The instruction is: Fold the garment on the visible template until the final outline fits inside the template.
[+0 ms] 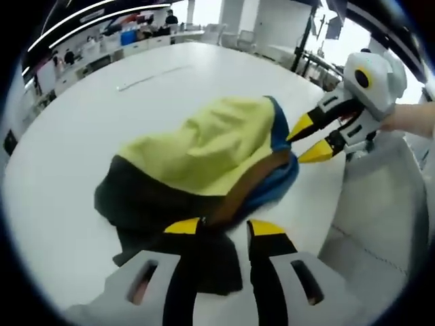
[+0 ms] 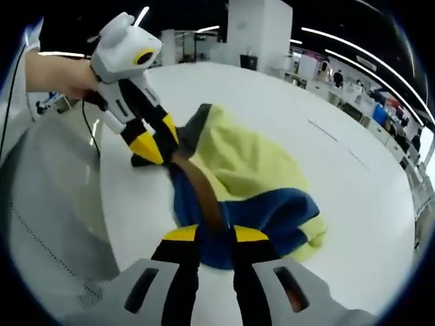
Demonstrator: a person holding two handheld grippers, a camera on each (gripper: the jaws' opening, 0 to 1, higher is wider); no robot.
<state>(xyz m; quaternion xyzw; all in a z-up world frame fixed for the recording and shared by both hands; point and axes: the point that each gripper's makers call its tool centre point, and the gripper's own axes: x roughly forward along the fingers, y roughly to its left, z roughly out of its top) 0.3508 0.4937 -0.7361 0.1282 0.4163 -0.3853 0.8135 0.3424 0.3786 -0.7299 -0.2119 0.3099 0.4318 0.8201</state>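
Note:
The garment [image 1: 204, 146] is a bunched heap on the white table [image 1: 81, 136], with yellow, dark, blue and a brown band showing. At the bottom of the left gripper view my left gripper [image 1: 224, 227] is shut on the heap's dark near edge by the brown band. My right gripper [image 1: 307, 139] comes in from the right, its yellow tips pinching the blue edge. In the right gripper view my right gripper [image 2: 216, 234] is shut on the blue part of the garment [image 2: 251, 176] and its brown band. My left gripper [image 2: 160, 139] grips the far dark end, held by a hand.
A grey sheet [image 1: 380, 204] with a dotted line lies beside the garment, and it appears again as the grey sheet [image 2: 47, 204] at the left of the right gripper view. Bare white table [image 2: 353, 176] spreads beyond the heap. Desks and people stand far behind.

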